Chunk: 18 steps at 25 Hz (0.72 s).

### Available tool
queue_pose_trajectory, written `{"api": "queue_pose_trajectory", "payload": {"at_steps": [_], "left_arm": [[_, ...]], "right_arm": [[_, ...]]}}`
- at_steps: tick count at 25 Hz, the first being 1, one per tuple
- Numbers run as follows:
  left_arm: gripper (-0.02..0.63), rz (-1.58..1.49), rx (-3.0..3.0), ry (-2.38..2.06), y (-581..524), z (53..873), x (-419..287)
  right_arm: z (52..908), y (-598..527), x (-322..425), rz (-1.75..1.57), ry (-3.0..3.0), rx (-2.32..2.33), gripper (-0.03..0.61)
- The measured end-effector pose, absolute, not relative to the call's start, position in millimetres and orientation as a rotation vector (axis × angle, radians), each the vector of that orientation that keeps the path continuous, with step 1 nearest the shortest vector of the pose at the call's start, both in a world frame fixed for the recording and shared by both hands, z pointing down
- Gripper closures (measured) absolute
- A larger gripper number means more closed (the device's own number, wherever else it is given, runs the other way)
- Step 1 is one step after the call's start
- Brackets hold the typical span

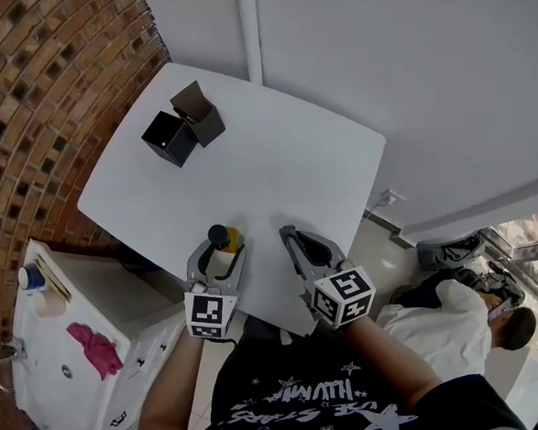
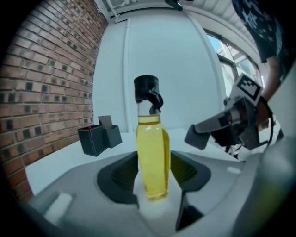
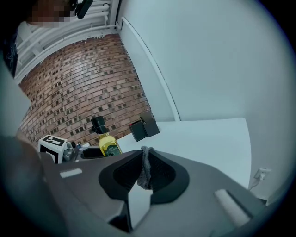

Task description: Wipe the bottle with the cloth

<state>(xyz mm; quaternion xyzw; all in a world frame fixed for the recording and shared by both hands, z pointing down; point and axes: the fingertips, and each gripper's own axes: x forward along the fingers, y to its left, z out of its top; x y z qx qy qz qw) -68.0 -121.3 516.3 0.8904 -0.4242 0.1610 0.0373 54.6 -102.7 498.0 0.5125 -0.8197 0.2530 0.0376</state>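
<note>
A clear bottle (image 1: 223, 247) of yellow liquid with a black cap stands upright near the front edge of the white table (image 1: 275, 163). My left gripper (image 1: 219, 252) is shut on it, and in the left gripper view its pads press the bottle (image 2: 151, 152) from both sides low on the body. To its right, my right gripper (image 1: 291, 234) hovers over the table's front edge with its jaws shut on a thin strip of grey cloth (image 3: 146, 159). The right gripper view shows the bottle (image 3: 105, 141) to the left of that gripper (image 3: 145, 173), apart from the cloth.
Two black open boxes (image 1: 182, 128) stand at the table's far left corner. A brick wall runs along the left. A white cabinet (image 1: 42, 382) with a pink rag (image 1: 95, 348) stands at the lower left. Another person (image 1: 497, 322) sits at the lower right.
</note>
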Motion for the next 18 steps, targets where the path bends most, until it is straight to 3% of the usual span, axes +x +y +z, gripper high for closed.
{"api": "queue_pose_trajectory", "payload": {"at_steps": [13,18], "left_arm": [[0.407,0.495,3.006,-0.513,-101.1,514.1,-62.3],[0.407,0.508,3.035,-0.401,-98.9,511.1,-61.7]], "right_arm": [[492.6,-107.8,8.2,0.776,-2.491,1.603,0.537],[492.4,-111.0,-1.7,0.793,-2.487,1.599,0.537]]}}
